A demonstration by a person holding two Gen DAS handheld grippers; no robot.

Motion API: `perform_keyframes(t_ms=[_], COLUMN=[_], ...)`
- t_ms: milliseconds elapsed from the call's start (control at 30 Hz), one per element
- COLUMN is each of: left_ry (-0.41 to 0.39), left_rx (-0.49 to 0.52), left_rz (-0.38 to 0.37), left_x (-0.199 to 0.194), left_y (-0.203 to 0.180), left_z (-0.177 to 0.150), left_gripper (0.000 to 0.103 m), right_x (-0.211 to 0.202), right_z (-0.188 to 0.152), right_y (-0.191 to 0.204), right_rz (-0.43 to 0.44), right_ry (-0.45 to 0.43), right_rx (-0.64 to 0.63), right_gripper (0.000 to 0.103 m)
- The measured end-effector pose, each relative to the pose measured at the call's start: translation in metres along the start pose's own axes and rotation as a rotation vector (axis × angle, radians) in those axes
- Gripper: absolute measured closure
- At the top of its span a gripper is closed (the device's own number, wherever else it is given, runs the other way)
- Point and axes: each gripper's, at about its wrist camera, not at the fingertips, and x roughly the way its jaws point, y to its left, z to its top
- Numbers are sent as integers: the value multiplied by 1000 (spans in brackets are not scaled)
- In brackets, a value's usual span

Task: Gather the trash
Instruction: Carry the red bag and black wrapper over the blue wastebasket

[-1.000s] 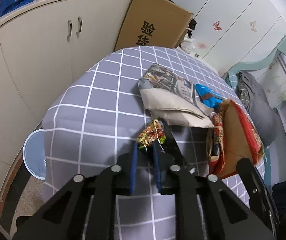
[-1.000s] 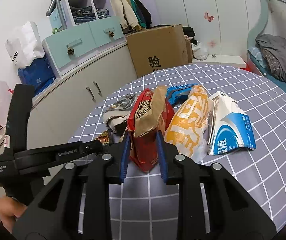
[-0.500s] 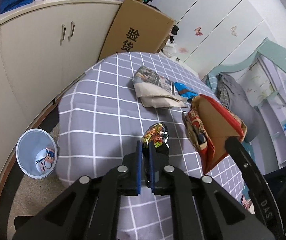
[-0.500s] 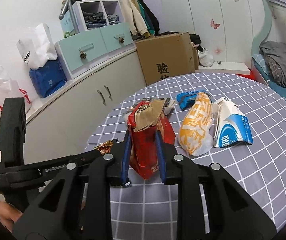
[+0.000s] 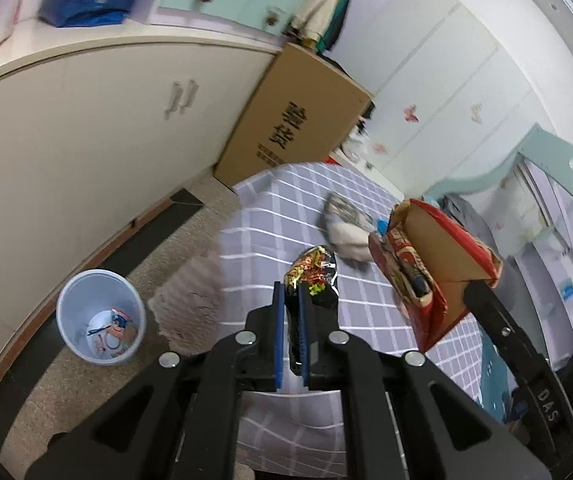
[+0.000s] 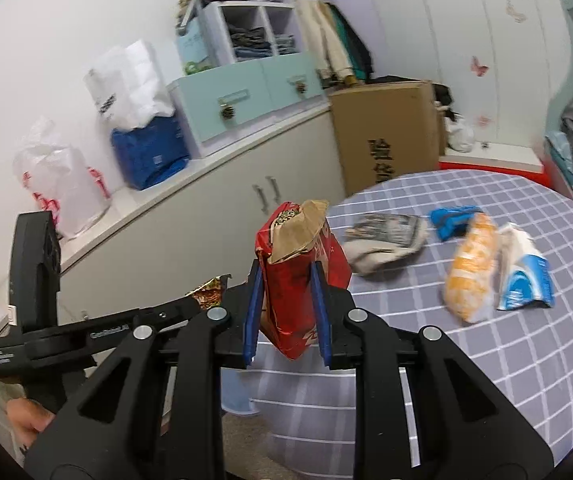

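Note:
My left gripper (image 5: 292,294) is shut on a small crinkled foil snack wrapper (image 5: 313,274), held in the air over the table's edge. My right gripper (image 6: 285,276) is shut on a red snack bag (image 6: 298,276) with a brown paper lining, lifted above the table; the bag also shows in the left wrist view (image 5: 426,264). A white trash bin (image 5: 100,316) with some wrappers inside stands on the floor, below and left of the left gripper. The left gripper and its wrapper (image 6: 208,294) show at the left of the right wrist view.
The round table with a grey checked cloth (image 6: 506,356) holds a grey crumpled bag (image 6: 386,242), a blue wrapper (image 6: 452,218), an orange bag (image 6: 472,268) and a white-blue bag (image 6: 522,276). A cardboard box (image 5: 298,116) and cream cabinets (image 5: 86,128) stand behind.
Both grippers have lifted their items and pulled back from the table toward the floor side. The trash bin has come further into the left wrist view.

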Motion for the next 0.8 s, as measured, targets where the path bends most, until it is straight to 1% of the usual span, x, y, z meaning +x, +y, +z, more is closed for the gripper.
perform_keyframes(t_ms=[133,267,367,533,567,667,800], left_ry=[-26,-27,-20,27,36,75,134], left_rx=[-48,-98,-148,-240,-250,-285,-326], left_rz=[49,119,170,252,261,292,339], left_x=[-11,-11,-7,17,21,43,82], left_y=[35,78,116,185,193,228,268], left_z=[4,7,8,3,2,-1,-7], left_gripper=[97,97,97,97,97,97,97], right_x=[19,58,86,153,170,210,250], right_z=[-3,-16,-29,-66,-76,-100,-123], right_y=[35,75,95,126,131,137,136], right_rz=[63,130,158,200,203,206,184], right_ry=[31,99,146,265,296,364,420], right_rx=[-42,-91,-120,-160,-161,-157,-150], right_gripper=[80,80,80,80,80,80,80])
